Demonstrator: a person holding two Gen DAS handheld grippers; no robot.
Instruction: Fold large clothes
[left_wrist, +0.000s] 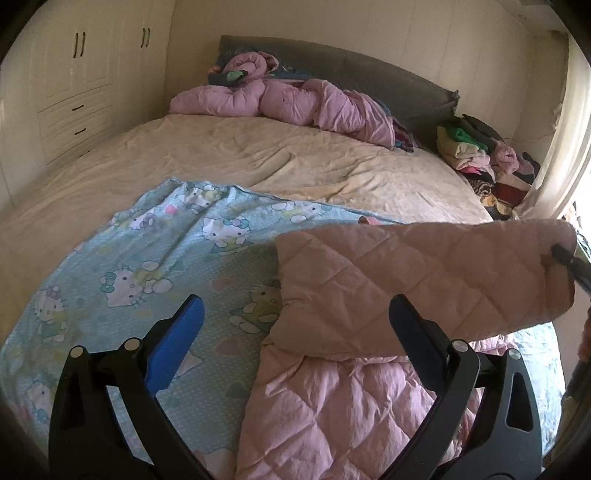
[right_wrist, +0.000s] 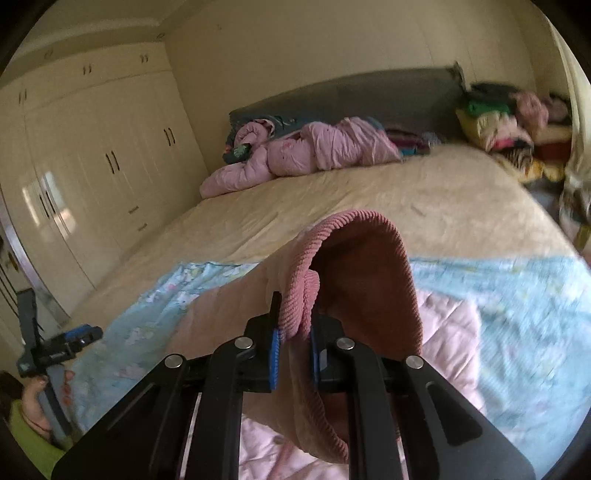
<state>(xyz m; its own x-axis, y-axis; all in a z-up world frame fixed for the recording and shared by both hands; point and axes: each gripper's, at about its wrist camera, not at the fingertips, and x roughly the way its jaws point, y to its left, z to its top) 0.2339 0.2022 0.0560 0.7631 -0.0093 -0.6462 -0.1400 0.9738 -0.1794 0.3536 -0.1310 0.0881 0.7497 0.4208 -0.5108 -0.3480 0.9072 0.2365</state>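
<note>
Right tool (right_wrist: 294, 338) is clamped tight on the ribbed pink cuff (right_wrist: 299, 295) of a quilted pink padded jacket (left_wrist: 351, 398), whose sleeve (left_wrist: 424, 280) is held raised above the body. Left tool (left_wrist: 295, 317) is held wide and empty, angled down just beside the jacket's left edge. A pale blue cartoon-print sheet (left_wrist: 147, 258) is spread beneath, and open beige bed (left_wrist: 258, 155) is seen beyond.

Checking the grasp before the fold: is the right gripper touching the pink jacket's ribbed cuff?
Touching. The right wrist view shows the right gripper clamping the ribbed cuff between its blue pads.
</note>
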